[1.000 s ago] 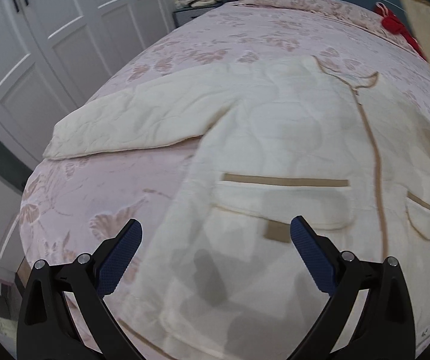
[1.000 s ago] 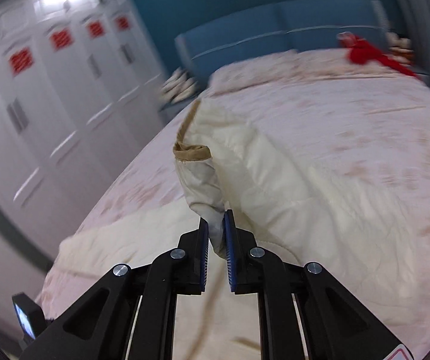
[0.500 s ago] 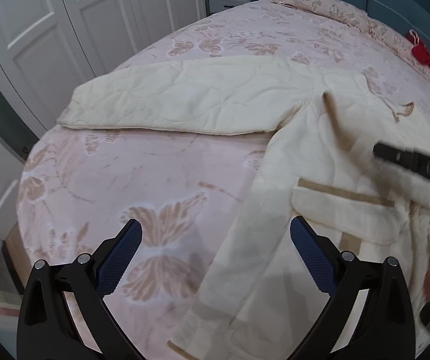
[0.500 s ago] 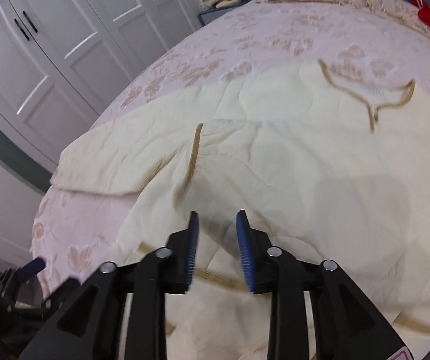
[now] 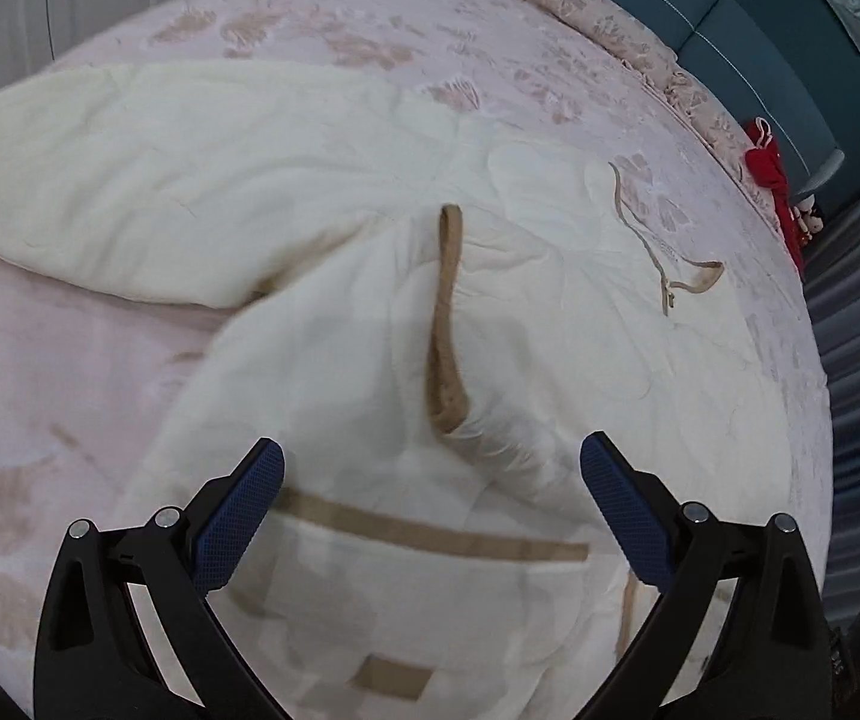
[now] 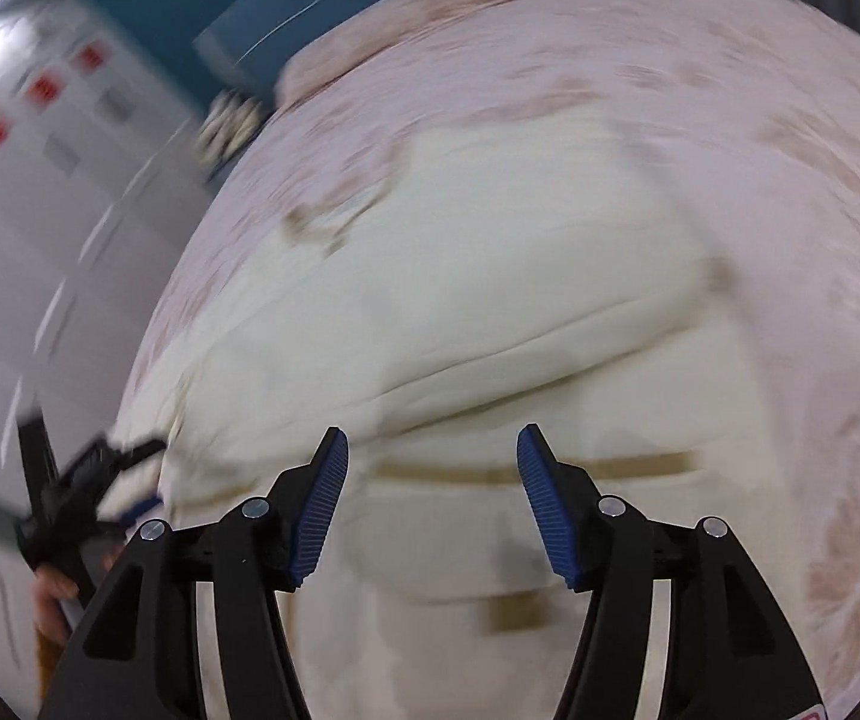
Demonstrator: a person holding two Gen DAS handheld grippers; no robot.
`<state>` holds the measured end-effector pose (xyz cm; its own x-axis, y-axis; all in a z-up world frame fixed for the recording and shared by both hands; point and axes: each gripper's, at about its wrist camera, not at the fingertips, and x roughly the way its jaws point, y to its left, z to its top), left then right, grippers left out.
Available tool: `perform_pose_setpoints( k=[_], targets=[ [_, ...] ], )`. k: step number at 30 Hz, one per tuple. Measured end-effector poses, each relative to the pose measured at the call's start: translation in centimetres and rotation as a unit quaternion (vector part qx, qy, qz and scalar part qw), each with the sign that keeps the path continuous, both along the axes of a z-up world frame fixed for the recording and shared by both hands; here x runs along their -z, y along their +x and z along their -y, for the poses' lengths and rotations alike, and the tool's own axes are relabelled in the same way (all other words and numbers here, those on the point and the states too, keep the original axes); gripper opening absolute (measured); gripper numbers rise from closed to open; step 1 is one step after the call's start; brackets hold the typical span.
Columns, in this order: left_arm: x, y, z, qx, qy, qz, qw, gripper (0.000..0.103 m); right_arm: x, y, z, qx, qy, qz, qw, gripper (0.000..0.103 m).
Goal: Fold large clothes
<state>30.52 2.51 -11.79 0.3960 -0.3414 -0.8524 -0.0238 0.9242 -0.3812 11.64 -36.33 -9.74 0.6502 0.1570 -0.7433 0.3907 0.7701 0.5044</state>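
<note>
On the bed (image 5: 99, 372), one sleeve (image 5: 448, 324) folded across the jacket (image 5: 550, 312); our left gripper (image 5: 430, 480) gapes empty above it, right gripper (image 6: 430, 498) opening empty; next, the other sleeve (image 5: 159, 180) ahead.

Matt quilted cloth jacket (image 5: 321, 192) on patterned bedspread (image 5: 57, 360).

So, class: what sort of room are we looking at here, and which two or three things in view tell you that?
Most likely a bedroom. A wide bed with a pink flowered cover fills the view, a matching pillow lies against a padded blue headboard, and tall white cupboard doors line one wall.
</note>
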Motion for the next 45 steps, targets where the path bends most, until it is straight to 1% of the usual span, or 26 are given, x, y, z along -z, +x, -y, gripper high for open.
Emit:
perform_pose_setpoints(
  k=[2,3,5,7,8,9,11,12,13,14,16,18,19,21,23,25,27,29,34,36,38,39,40,42,44,45],
  targets=[
    [0.7,0.3,0.3,-0.010,-0.004,-0.011,0.9999,0.092,1.3,-0.4,3.4,0.043,0.030,0.003,0.999,0.059],
    [1.0,0.6,0.4,-0.013,-0.011,-0.013,0.9998,0.085,1.8,-0.5,4.3,0.056,0.045,0.007,0.997,0.059],
    [1.2,1.0,0.5,-0.013,-0.016,-0.016,0.9997,0.067,2.8,-0.1,6.3,0.080,0.084,0.024,0.993,0.059],
    [1.2,1.4,0.5,-0.005,-0.021,-0.016,0.9996,0.041,3.8,0.6,8.0,0.101,0.121,0.037,0.987,0.059],
    [1.1,1.8,0.6,0.001,-0.024,-0.017,0.9996,0.032,4.5,1.1,8.8,0.111,0.138,0.042,0.983,0.059],
    [1.1,2.1,0.6,0.008,-0.027,-0.017,0.9995,0.017,4.7,1.8,9.0,0.117,0.146,0.044,0.981,0.057],
    [0.6,2.6,0.6,0.017,-0.029,-0.009,0.9994,0.010,5.3,3.0,9.9,0.125,0.159,0.049,0.978,0.040],
    [0.0,2.9,0.7,0.022,-0.028,0.003,0.9993,0.009,5.1,3.5,9.9,0.126,0.158,0.049,0.978,0.017],
    [-0.8,3.0,0.7,0.024,-0.024,0.016,0.9993,0.009,4.5,3.9,10.2,0.123,0.156,0.057,0.978,0.011],
    [-2.4,3.0,0.6,0.027,-0.025,0.044,0.9983,0.009,3.7,3.9,10.3,0.120,0.151,0.071,0.979,0.010],
    [-5.4,2.7,0.4,0.030,-0.024,0.095,0.9947,0.009,0.1,3.8,9.7,0.106,0.112,0.122,0.980,0.009],
    [-7.1,2.2,0.3,0.033,-0.002,0.137,0.9900,0.009,-2.5,3.3,8.8,0.088,0.076,0.157,0.981,0.008],
    [-6.9,2.1,0.5,0.034,0.014,0.143,0.9891,0.009,-3.0,3.3,8.2,0.079,0.055,0.162,0.982,0.007],
    [-4.6,2.4,1.0,0.043,0.042,0.121,0.9909,0.009,-1.8,3.8,7.5,0.072,0.017,0.127,0.989,0.007],
    [-1.0,2.6,1.5,0.051,0.065,0.080,0.9934,0.009,1.5,4.7,7.5,0.077,0.017,0.069,0.994,0.007],
    [1.7,2.4,1.7,0.050,0.075,0.052,0.9945,0.009,3.3,5.0,7.5,0.074,0.003,0.034,0.997,0.006],
    [2.5,2.0,1.6,0.049,0.081,0.054,0.9941,0.009,4.1,5.5,7.1,0.064,-0.019,0.003,0.998,0.006],
    [2.6,1.8,2.1,0.054,0.100,0.061,0.9917,0.009,4.5,6.3,6.3,0.051,-0.055,-0.024,0.997,0.006],
    [3.0,1.4,3.8,0.066,0.160,0.082,0.9815,0.011,5.5,7.3,5.4,0.039,-0.106,-0.057,0.992,0.007],
    [3.0,1.4,4.2,0.070,0.181,0.086,0.9772,0.011,5.5,6.7,5.6,0.038,-0.112,-0.061,0.991,0.010],
    [2.3,0.9,4.3,0.071,0.205,0.084,0.9726,0.020,4.7,5.9,5.6,0.043,-0.113,-0.073,0.990,0.020],
    [1.5,0.6,4.3,0.068,0.216,0.081,0.9705,0.034,4.1,5.3,5.6,0.048,-0.117,-0.078,0.989,0.028],
    [0.3,0.3,4.0,0.065,0.217,0.085,0.9702,0.050,2.8,4.4,5.5,0.057,-0.126,-0.082,0.987,0.030],
    [-2.2,-0.8,3.8,0.061,0.212,0.102,0.9701,0.053,0.2,2.5,4.4,0.067,-0.154,-0.074,0.983,0.031],
    [-4.5,-2.0,4.5,0.064,0.219,0.122,0.9659,0.054,-2.1,1.8,3.1,0.057,-0.165,-0.054,0.983,0.030],
    [-5.5,-2.5,5.3,0.070,0.216,0.133,0.9646,0.054,-3.1,2.1,2.1,0.040,-0.164,-0.046,0.985,0.023]
  ],
)
